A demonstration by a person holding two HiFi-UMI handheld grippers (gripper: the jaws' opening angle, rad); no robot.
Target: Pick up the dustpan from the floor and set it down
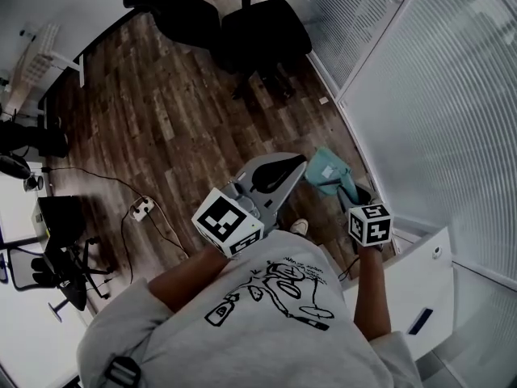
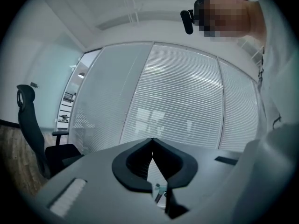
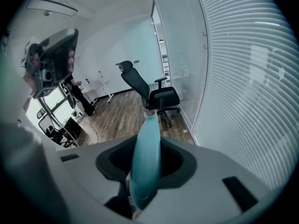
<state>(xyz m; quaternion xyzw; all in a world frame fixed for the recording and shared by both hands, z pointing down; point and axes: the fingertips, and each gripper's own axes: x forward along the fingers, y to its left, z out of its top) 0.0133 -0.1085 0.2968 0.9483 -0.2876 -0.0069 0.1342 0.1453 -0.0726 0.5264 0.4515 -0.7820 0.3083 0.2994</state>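
Note:
In the right gripper view the teal dustpan's handle runs between the jaws, and my right gripper is shut on it. The head view shows the teal dustpan hanging off the floor in front of the right gripper, close to the blinds. My left gripper is held level just left of the dustpan. Seen from its own camera, the left gripper has its tips together with nothing between them, facing the blinds.
Two black office chairs stand farther along the wooden floor. A glass wall with blinds runs along the right. A white cabinet is at the lower right. A power strip with cables lies on the left.

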